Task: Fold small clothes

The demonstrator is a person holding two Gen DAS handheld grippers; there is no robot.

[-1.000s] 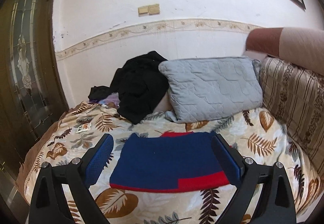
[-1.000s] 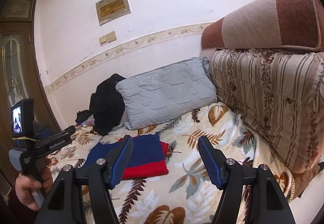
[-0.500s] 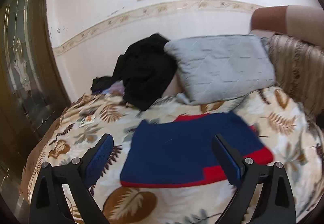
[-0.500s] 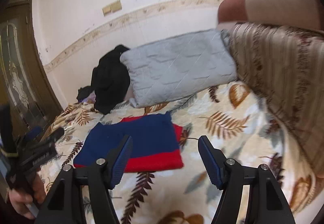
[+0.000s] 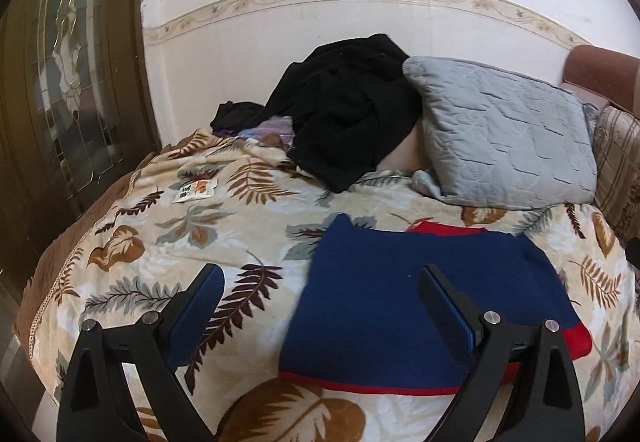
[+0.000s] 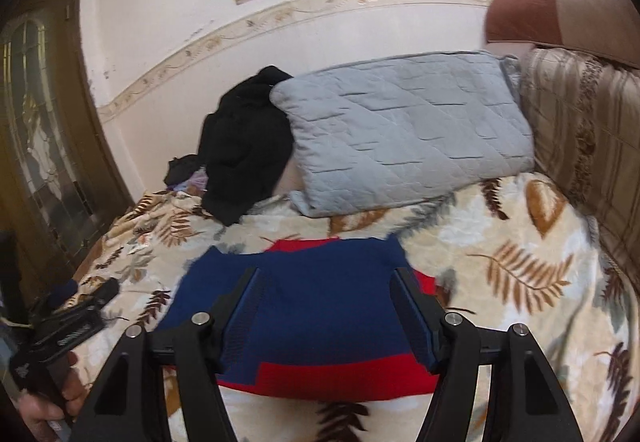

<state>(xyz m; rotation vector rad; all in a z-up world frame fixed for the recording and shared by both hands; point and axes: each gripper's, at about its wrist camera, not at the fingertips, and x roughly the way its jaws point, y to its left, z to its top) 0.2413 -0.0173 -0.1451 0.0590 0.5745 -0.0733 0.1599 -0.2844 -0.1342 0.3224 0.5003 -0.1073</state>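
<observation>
Right wrist view: right tongs [image 6: 326, 316] wide open, empty, directly over blue-red garment [image 6: 316, 306] flat on bed [image 6: 520, 242]. Left tongs [image 5: 320, 306] open, empty, garment toward their right; long axis crosswise.

The blanket [image 5: 248, 202] covers the bed and bears everything else. The folded sweater [image 6: 320, 306] lies flat on it near the front edge. Behind the sweater, the pillow [image 6: 404, 130] leans at the wall [image 5: 280, 34]. Left of the pillow, and partly overlapping its corner, sits the heap of clothes [image 5: 348, 110]. A small card [image 5: 195, 190] lies on the blanket left of the sweater, before the heap. The door [image 5: 68, 62] stands at the left of the bed. A cushion [image 6: 584, 146] stands right of the pillow, with another cushion [image 6: 560, 18] on top of it.
</observation>
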